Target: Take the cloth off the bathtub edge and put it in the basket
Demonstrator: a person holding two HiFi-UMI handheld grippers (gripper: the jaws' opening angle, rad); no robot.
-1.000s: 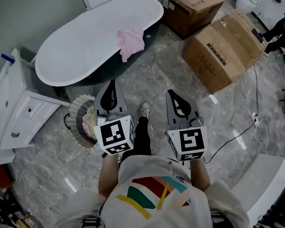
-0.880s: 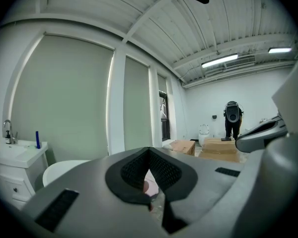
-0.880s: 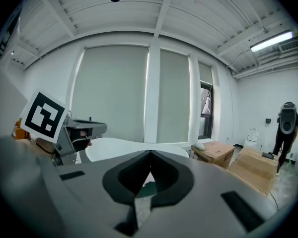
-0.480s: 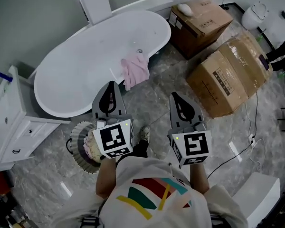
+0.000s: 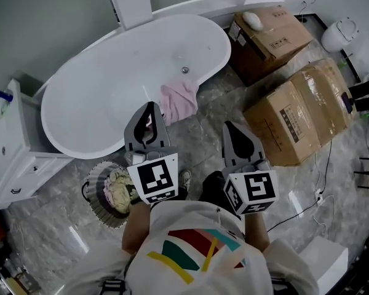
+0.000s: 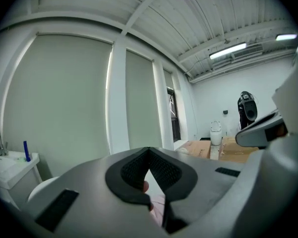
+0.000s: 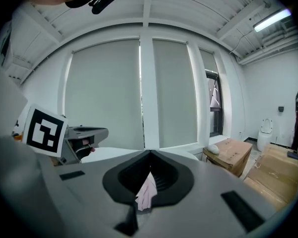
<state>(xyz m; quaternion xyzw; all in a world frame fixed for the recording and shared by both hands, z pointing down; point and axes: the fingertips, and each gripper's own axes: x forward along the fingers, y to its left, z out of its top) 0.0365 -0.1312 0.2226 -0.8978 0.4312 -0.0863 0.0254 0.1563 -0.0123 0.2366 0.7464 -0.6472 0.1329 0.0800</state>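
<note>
While both grippers hang short of the tub with nothing in them, the item to be fetched, a pink cloth point(image 5: 179, 98), lies draped over the near rim of the white bathtub point(image 5: 111, 85), close to the drain end. Long axis of the cloth: across the rim, one end inside the tub, the other hanging down the dark outer wall toward the floor. Left gripper point(image 5: 150, 108): jaws clenched together, empty; in the head view its tip sits just beside the cloth's left edge, and its own view shows a strip of pink low behind the closed tips, beyond them and not between the pads. Right gripper point(image 5: 229, 128): jaws likewise pressed together and empty; its tip is below and to the right of the cloth, farther off than the left, and its own view frames the cloth straight ahead through the notch under the tips, hanging on the tub edge. Height of either tip over the rim cannot be told. Judged nearer hand: the left, with the cloth ahead and slightly to its right. Destination: a frilled round basket point(image 5: 93, 182) on the floor beside the tub's outer wall, below and left of the left gripper's marker cube, already holding a cream bundle point(image 5: 118, 188). Both pairs of jaws would have to part before any grasp.
</note>
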